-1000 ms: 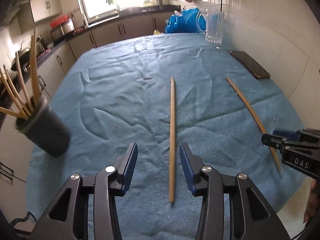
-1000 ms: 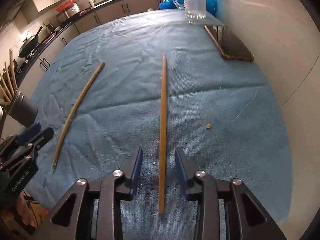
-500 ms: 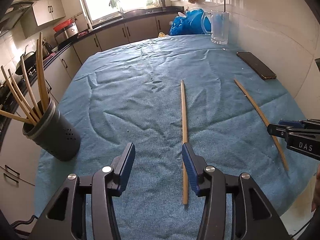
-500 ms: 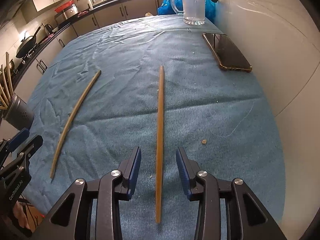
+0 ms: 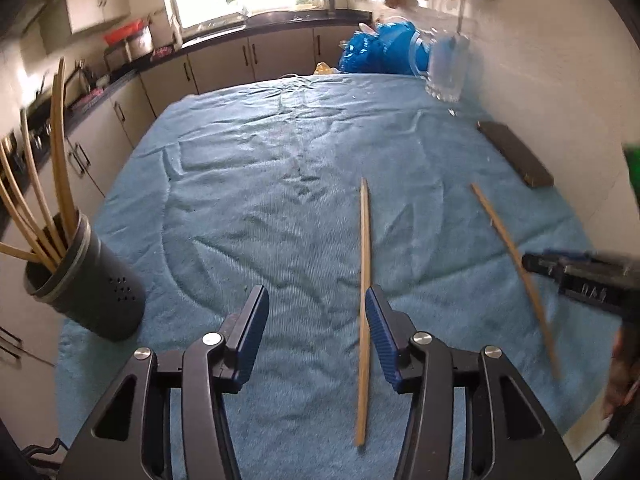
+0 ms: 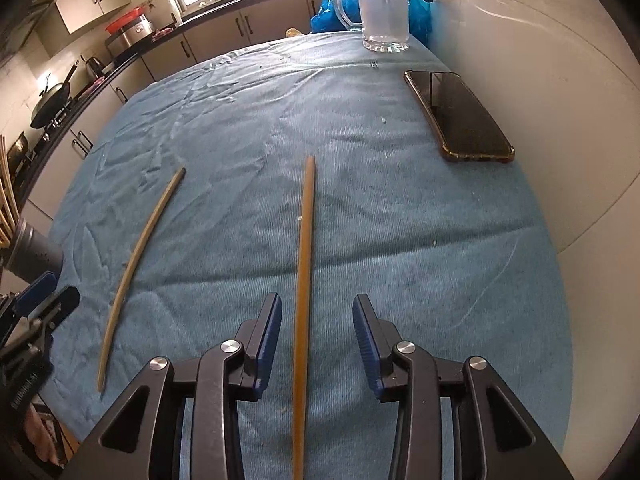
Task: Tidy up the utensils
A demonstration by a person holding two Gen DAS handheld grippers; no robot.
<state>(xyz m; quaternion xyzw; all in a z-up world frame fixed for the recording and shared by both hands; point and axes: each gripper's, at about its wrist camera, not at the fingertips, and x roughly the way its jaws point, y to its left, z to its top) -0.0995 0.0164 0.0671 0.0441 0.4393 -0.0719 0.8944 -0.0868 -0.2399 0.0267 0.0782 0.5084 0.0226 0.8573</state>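
Blue towel covers the table, 2 chopsticks loose on it, dark holder w/ the rest at the left edge. Your right gripper is open, straddling one chopstick; center, drop, then close. Left gripper, open and empty, has the other chopstick against its right pad; shift right before closing.

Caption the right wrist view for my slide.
Open right hand-held gripper straddles a wooden chopstick on blue towel-covered table.
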